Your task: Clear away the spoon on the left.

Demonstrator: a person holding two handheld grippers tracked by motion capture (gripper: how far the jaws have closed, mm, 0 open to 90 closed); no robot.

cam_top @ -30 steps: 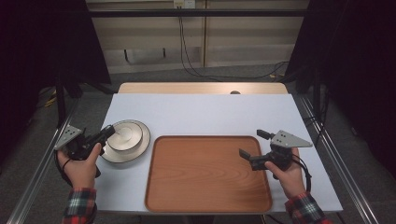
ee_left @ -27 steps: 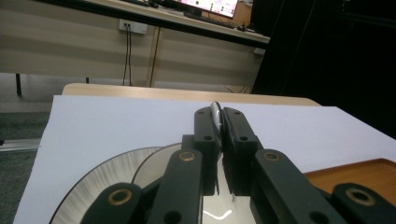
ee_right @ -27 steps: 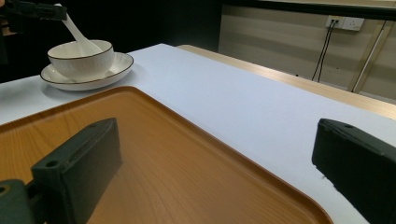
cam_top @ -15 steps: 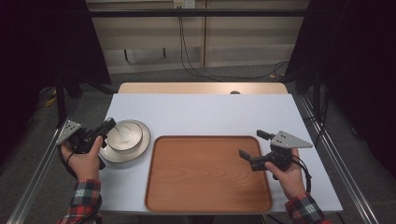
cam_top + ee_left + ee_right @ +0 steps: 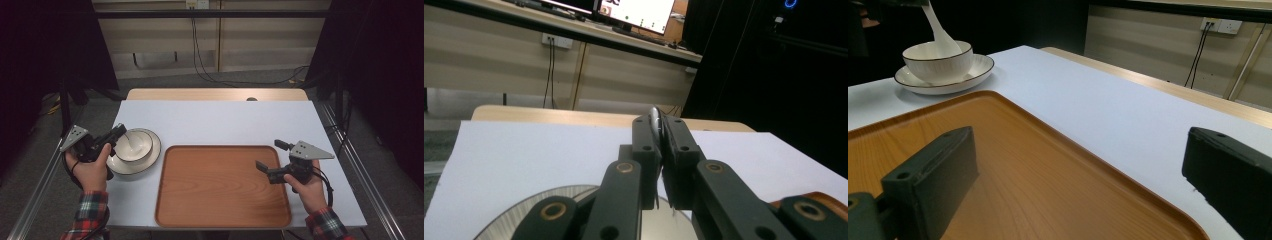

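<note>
Spoon (image 5: 939, 31) in left hand-held gripper (image 5: 119, 134), seemingly upright

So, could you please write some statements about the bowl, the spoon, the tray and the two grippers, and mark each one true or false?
1. The white bowl with a dark rim stands on a white saucer. True.
2. The bowl sits on the brown wooden tray. False: bowl and saucer are on the white table, left of the tray.
3. The left gripper is shut on the white spoon's handle. True.
4. The right gripper has its fingers closed on the tray's rim. False: its fingers stand wide apart above the tray, holding nothing.
5. The tray carries a cup. False: nothing lies on it.
</note>
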